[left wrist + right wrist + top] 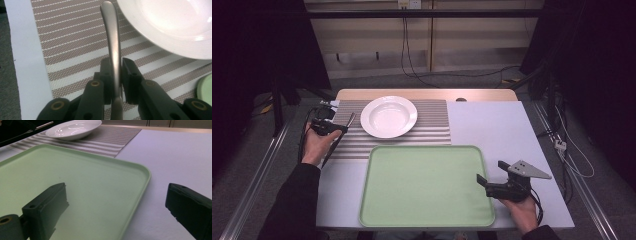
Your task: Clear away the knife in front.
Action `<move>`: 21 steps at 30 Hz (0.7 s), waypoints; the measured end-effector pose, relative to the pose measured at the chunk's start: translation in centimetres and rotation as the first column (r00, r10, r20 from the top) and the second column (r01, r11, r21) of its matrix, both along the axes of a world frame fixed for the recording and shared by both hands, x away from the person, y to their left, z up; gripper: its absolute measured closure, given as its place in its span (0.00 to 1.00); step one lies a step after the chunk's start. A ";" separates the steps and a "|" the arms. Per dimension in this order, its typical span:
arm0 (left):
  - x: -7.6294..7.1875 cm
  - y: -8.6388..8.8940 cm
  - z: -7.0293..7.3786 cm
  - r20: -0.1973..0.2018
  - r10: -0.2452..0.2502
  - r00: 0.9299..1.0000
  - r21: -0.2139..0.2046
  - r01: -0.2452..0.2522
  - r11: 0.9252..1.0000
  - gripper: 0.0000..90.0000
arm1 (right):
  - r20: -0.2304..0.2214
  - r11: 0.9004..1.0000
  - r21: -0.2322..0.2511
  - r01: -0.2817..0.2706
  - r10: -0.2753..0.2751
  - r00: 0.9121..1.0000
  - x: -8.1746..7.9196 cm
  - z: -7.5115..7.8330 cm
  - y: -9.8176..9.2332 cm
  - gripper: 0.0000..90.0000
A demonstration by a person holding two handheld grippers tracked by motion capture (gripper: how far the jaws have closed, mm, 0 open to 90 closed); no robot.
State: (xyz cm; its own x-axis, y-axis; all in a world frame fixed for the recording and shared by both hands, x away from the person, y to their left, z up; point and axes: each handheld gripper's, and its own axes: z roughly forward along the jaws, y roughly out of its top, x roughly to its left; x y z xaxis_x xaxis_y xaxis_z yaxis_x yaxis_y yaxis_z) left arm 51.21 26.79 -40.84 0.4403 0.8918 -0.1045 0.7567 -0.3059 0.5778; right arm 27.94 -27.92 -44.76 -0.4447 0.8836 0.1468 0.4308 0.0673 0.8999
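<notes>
My left gripper (341, 128) is shut on a grey metal utensil handle (111, 32), whose rounded end points toward the far side of the striped mat (75, 45). The handle's tip (350, 119) hovers over the mat's left part, just left of the white deep plate (388, 116). The utensil's working end is hidden behind the jaws. My right gripper (492, 172) is open with nothing between its jaws, straddling the right rim of the empty green tray (427, 185). In the right gripper view, one jaw is over the tray (75, 175) and the other over the white table.
The plate (73, 128) rests on the striped mat (432, 125) at the back of the table. White tabletop (492, 125) lies to the right of the mat and tray. The table's left edge is close to my left hand.
</notes>
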 end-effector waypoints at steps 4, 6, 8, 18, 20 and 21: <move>-0.5 -0.2 0.3 0.005 -0.001 1.000 -0.021 0.001 1.000 0.89 | 0.000 1.000 -0.002 -0.001 0.001 1.000 0.0 0.0 0.0 0.04; -0.8 -0.4 0.4 0.012 -0.003 1.000 -0.027 0.003 1.000 0.89 | 0.001 1.000 -0.002 -0.001 0.001 1.000 0.0 0.0 0.0 0.04; -1.0 -0.5 0.7 0.014 -0.015 1.000 -0.030 0.015 0.999 0.89 | 0.001 1.000 -0.002 -0.002 0.002 1.000 0.0 0.0 0.0 0.04; -2.4 -2.2 1.8 0.032 -0.061 0.998 -0.039 0.062 0.997 0.89 | 0.000 1.000 0.000 -0.001 0.001 1.000 -0.1 0.0 0.0 0.04; -2.6 -2.6 1.9 0.031 -0.068 0.997 -0.044 0.070 0.997 0.89 | 0.000 1.000 0.000 -0.001 0.001 1.000 -0.1 0.0 0.0 0.04; -2.7 -2.7 1.9 0.031 -0.076 0.997 -0.044 0.077 0.996 0.89 | 0.000 1.000 0.000 -0.002 0.002 1.000 0.0 0.0 0.0 0.04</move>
State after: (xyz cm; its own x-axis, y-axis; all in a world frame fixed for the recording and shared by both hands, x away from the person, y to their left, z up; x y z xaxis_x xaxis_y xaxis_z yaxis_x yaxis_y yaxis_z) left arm 48.49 24.07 -38.90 0.5104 0.8501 -0.1296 0.7148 -0.3356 0.6136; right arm 27.89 -27.87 -44.73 -0.4461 0.8829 0.1466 0.4303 0.0680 0.9001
